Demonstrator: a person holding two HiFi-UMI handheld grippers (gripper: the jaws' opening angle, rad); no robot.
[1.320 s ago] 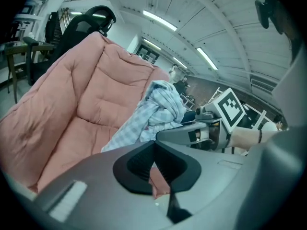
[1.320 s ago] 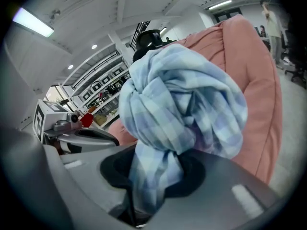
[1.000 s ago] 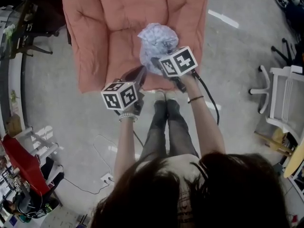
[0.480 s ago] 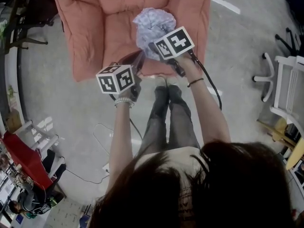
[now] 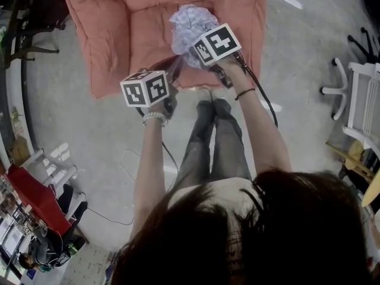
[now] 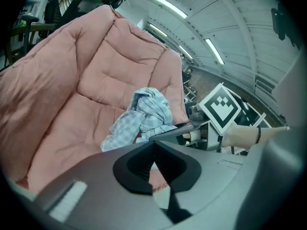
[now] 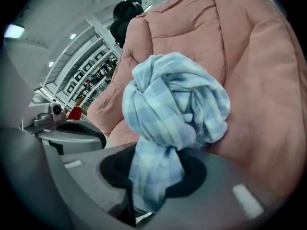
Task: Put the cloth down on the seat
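Observation:
A light blue checked cloth (image 5: 190, 25) hangs bunched over the seat (image 5: 148, 40) of a salmon-pink padded armchair (image 5: 113, 52). My right gripper (image 5: 194, 53) has the cloth's (image 7: 172, 104) lower end between its jaws (image 7: 153, 176), which are opening; the bundle bulges out beyond them. My left gripper (image 5: 173, 68) hovers at the seat's front edge, left of the cloth (image 6: 144, 114), shut with nothing in it (image 6: 153, 145). In the left gripper view the right gripper's marker cube (image 6: 219, 109) shows beside the cloth.
The person's legs (image 5: 214, 135) stand right in front of the armchair. A cable (image 5: 133, 165) trails over the grey floor. A white chair (image 5: 363, 100) stands at the right, red furniture (image 5: 29, 200) at the lower left. A black object (image 7: 125, 13) sits behind the backrest.
Both grippers and the cloth have shifted slightly farther over the armchair. The cloth stays between the right gripper's jaws; the left gripper stays shut.

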